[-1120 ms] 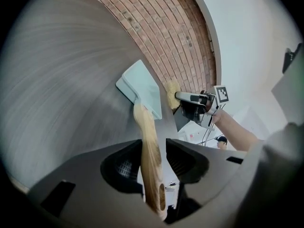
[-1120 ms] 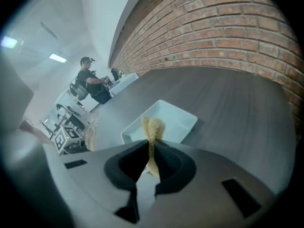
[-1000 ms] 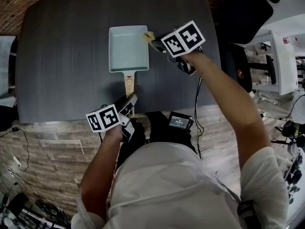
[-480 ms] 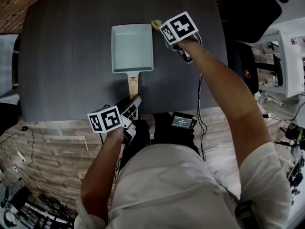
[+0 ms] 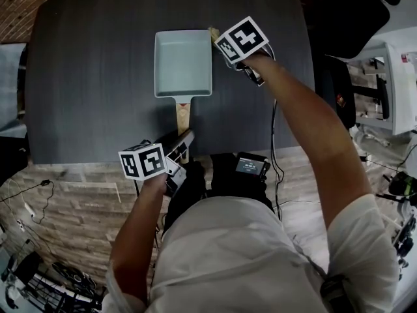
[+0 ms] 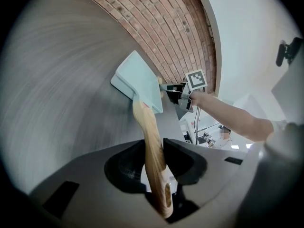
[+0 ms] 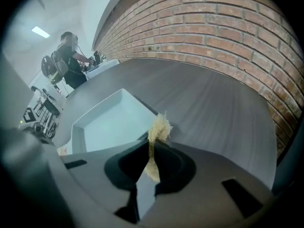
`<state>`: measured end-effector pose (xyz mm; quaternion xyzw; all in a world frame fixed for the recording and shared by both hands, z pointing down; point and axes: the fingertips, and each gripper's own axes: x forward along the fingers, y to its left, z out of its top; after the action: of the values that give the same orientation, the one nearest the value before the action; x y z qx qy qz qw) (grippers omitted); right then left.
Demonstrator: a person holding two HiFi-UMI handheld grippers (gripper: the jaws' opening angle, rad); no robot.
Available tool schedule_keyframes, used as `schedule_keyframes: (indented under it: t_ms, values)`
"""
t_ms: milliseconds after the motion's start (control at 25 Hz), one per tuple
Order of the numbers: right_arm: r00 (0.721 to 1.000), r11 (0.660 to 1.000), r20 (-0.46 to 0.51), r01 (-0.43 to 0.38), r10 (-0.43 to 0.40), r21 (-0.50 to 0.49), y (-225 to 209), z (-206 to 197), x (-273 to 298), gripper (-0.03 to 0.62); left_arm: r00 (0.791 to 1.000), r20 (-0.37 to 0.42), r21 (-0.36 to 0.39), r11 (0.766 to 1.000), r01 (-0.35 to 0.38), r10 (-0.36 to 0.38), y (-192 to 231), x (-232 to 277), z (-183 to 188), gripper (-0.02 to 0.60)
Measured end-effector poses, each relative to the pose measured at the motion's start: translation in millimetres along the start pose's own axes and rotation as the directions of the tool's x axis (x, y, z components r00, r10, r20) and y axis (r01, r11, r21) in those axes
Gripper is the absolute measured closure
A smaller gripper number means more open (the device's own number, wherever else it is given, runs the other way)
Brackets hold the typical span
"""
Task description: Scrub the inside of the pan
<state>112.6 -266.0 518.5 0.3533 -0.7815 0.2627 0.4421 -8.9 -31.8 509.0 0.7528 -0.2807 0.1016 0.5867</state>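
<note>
On the dark table (image 5: 91, 77), head view: a pale blue rectangular pan (image 5: 182, 62) sat flat, its wooden handle (image 5: 183, 113) pointing back at the person. The left gripper (image 5: 180, 143) was at the handle's near end. The right gripper (image 5: 219, 39) was just outside the pan's far right corner, with a tan fibrous scrubber (image 5: 213, 32) poking out beside the rim, not inside the pan

Left gripper view: both jaws were pressed onto the wooden handle from either side, so the pan was held steady. The pan body lay ahead on the table, and the right gripper showed past its far edge

Right gripper view: the jaws were pinched together on the thin scrubber strip, its frayed tuft sticking out in front. The tuft sat over the pan's corner edge, with the basin off to the left. The basin looked bare, no suds or residue visible

Progress, as a judgement: the hold and scrubber grip were set, but the scrubber was off the inner surface, so no stroke was under way. The clean look suggests scrubbing was done or nearly so, though that can't be confirmed. If not, the scrubber had to go back inside
</note>
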Motion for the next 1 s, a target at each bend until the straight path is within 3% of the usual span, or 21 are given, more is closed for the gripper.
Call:
schedule_keyframes:
  t_ms: [440,1000]
  values:
    - [0.996,0.992,-0.023,-0.083,0.081,-0.099,26,-22,-8,0.554,0.999,-0.033,0.015,1.000,0.013,-0.012,-2,2,0,0.459]
    - [0.990,0.986,-0.019,-0.138,0.136,-0.096,58,-47,-14,0.554,0.999,-0.047,0.011,1.000,0.018,-0.018,-2,4,-1,0.457]
